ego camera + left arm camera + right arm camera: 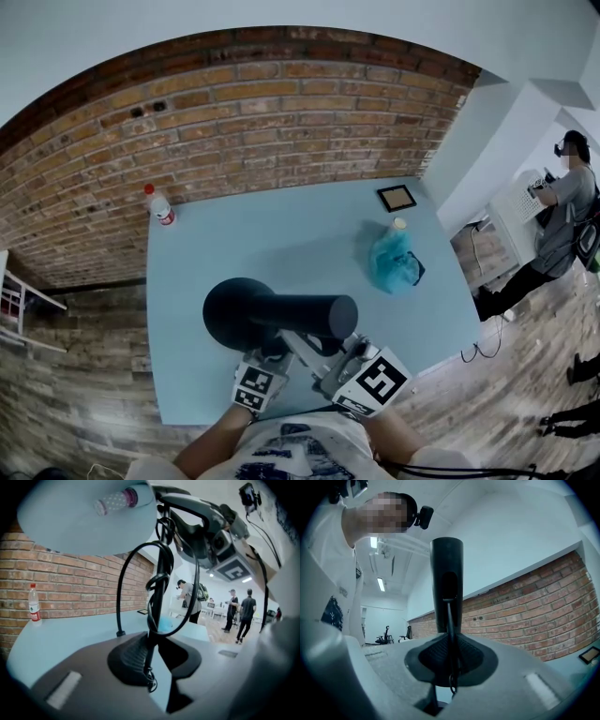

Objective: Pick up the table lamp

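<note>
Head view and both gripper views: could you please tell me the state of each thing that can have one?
lamp: held at its thin stem by both grippers.
left hand-held gripper: shut on the lamp.
right hand-held gripper: shut on the lamp.
bottle: upright, capped.
bag: slumped on the table.
frame: lying flat.

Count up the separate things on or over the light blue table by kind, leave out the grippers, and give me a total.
Table lamp, black: 1
Water bottle, red cap: 1
Plastic bag, blue: 1
Square frame, small and dark-edged: 1
Total: 4
</note>
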{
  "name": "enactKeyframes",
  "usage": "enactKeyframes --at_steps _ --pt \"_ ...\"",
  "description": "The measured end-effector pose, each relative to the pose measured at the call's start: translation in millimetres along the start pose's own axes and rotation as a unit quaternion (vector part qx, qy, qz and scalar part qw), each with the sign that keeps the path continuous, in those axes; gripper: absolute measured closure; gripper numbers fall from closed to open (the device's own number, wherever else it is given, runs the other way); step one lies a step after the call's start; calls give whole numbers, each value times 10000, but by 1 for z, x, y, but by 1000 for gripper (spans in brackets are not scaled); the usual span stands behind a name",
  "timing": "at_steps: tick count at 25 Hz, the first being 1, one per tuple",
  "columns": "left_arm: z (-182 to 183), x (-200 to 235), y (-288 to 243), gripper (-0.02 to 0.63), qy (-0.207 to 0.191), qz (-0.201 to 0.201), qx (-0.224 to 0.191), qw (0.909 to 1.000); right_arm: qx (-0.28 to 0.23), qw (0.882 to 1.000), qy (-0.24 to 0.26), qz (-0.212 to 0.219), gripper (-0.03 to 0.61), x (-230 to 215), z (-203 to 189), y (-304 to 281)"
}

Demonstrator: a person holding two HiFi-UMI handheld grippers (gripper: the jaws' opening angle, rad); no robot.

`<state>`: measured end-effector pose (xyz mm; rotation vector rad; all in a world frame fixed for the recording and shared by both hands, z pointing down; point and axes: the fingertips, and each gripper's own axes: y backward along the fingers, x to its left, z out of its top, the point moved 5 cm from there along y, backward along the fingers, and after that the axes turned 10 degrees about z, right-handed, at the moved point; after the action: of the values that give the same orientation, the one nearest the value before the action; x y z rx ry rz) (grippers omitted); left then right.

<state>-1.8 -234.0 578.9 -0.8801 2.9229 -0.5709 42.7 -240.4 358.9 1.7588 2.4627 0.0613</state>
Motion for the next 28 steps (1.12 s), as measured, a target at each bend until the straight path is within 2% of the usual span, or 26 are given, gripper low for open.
enactKeyframes --at_steps 13,28 --pt "30 6 12 554 -118 35 -142 9998 -118 9997 212 11 532 2 32 -7" --pt "43 8 12 554 -119 93 -301 9994 -184 9992 348 8 534 5 48 -8"
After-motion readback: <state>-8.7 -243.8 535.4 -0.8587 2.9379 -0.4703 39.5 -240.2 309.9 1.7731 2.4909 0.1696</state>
